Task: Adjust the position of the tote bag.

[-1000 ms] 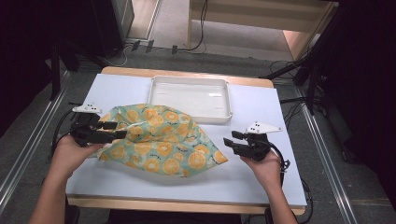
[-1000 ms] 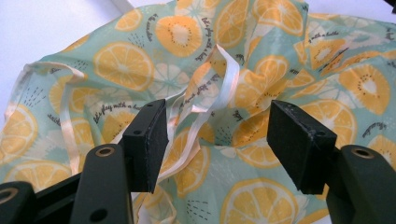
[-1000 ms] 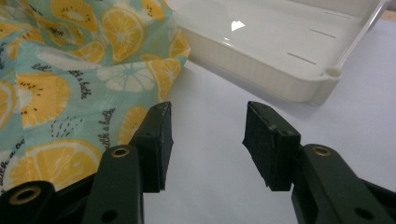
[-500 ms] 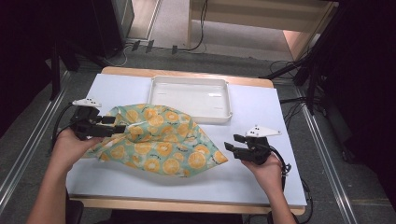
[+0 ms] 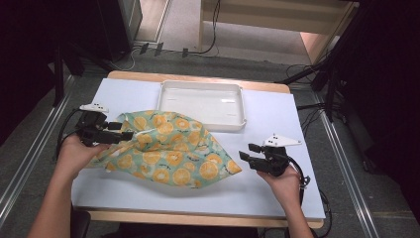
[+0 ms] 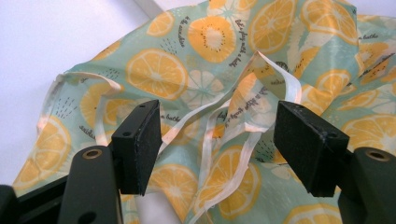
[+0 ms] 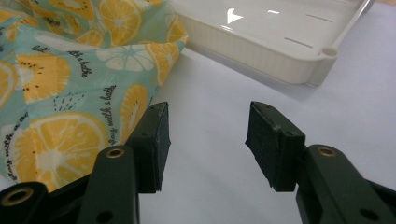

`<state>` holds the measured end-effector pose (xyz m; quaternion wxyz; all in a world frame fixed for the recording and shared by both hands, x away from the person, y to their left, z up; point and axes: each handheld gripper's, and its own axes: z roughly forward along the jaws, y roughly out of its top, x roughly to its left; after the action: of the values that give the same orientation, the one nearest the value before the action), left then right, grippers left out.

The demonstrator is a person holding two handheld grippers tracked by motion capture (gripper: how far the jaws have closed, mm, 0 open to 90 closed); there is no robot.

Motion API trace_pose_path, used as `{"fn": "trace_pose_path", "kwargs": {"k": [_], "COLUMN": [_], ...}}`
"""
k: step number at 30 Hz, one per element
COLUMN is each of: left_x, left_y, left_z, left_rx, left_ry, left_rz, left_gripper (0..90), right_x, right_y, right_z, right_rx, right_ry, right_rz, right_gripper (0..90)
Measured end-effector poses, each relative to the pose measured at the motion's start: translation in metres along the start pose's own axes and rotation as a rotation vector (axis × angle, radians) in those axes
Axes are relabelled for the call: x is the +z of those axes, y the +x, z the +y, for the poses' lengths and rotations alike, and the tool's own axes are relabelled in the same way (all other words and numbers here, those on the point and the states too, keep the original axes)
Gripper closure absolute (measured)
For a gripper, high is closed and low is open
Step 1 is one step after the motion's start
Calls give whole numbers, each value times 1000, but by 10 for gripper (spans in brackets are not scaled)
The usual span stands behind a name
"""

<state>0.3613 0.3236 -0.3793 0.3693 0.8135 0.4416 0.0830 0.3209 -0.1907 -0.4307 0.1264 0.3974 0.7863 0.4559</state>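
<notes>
Up close, the left gripper [image 6: 217,140] stands with its jaws wide and has just been opening further; pale ribbon ties [image 6: 243,121] of the orange-print cloth [image 5: 168,153] loop in the gap between the pads, yet neither pad presses on them, and where the ribbons run below the jaws is cut off by the picture's lower edge. From above, that gripper sits at the cloth's left edge, its tips over the fabric, and the folds hide what the ties are joined to. The right gripper [image 7: 208,144] also stands wide, though its jaws have just drawn in a little, and only bare white table cover [image 7: 210,107] lies between its pads; the cloth's right corner lies just beside its left pad, not touching it. The small printed writing on the cloth is too fine to read fully. The cloth lies crumpled in a heap, so its true outline and whatever lies under the folds cannot be made out. A white tray [image 5: 200,116] sits just behind the cloth, with the fabric's back fold reaching its front wall; whether they touch cannot be told. Both of the person's forearms are cut off at the high view's bottom edge.
</notes>
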Motion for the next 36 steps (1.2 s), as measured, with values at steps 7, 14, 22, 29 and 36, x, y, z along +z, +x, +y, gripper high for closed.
{"fn": "trace_pose_path", "kwargs": {"k": [7,14,22,29,36], "left_x": [0,0,0,2,-4], "left_y": [8,14,20,30,40], "left_z": [0,1,-1,-2,0], "left_rx": [-26,-54,-71,-80,-102], "left_ry": [-13,-44,-41,-56,-68], "left_rz": [4,-4,-7,21,41], "left_gripper": [325,277,201,216,208], "right_x": [2,4,4,9,13], "right_y": [1,0,-1,-2,-2], "right_z": [1,0,1,3,5], "right_rx": [6,8,18,1,-3], "right_ry": [7,23,20,27,28], "right_rz": [15,10,11,15,22], "right_gripper": [497,471,468,460,458]}}
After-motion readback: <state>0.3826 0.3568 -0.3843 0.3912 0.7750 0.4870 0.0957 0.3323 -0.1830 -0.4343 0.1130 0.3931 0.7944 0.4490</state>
